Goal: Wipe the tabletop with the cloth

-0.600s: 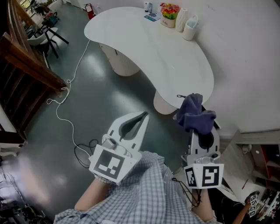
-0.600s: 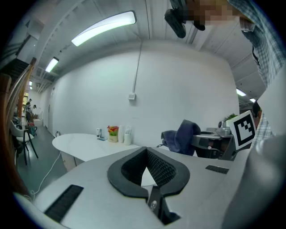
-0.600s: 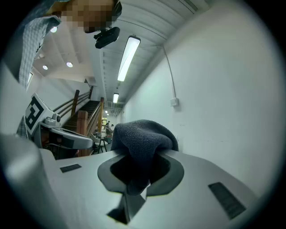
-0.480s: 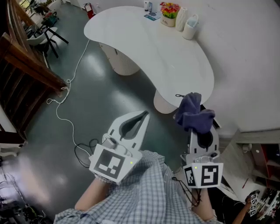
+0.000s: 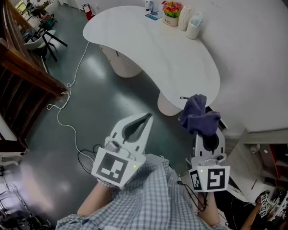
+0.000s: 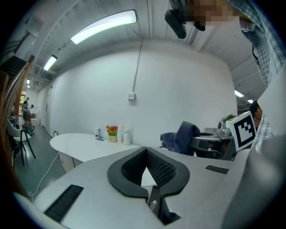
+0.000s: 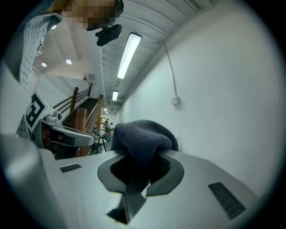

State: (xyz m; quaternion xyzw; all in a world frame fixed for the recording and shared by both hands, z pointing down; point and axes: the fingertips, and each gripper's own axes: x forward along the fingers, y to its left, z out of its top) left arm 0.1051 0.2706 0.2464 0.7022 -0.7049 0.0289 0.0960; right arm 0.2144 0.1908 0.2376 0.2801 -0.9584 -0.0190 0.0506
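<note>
Right gripper (image 5: 203,126) clamped tight on dark blue cloth (image 5: 198,117), lower right of head view. Cloth bunched over the jaw tips and drooping down between the pads; confirmed in right gripper view, fabric filling the gap. Left gripper (image 5: 149,117) at lower centre, jaws closed tip to tip, nothing between them, only the oval hollow behind the tips showing.

Little changed from half a second ago. Both grippers and cloth at almost the same spots in frame. White tabletop (image 5: 171,54) and the flower pot (image 5: 173,10) slid slightly toward the top edge, chairs at upper left likewise; probably just a small head tilt or step. No visible reach toward the table.

Meaning for the task: wiping apparently not begun. Cloth held in the air, overlapping the table's near rounded end in the head view, not pressed flat on it. Surface bare across the middle, clutter only at the far end near the top of frame. Likely next: lower the cloth onto the near end and sweep. Worth watching: bunched cloth giving small contact patch; white containers (image 5: 194,26) near the pot at risk from a long stroke.
</note>
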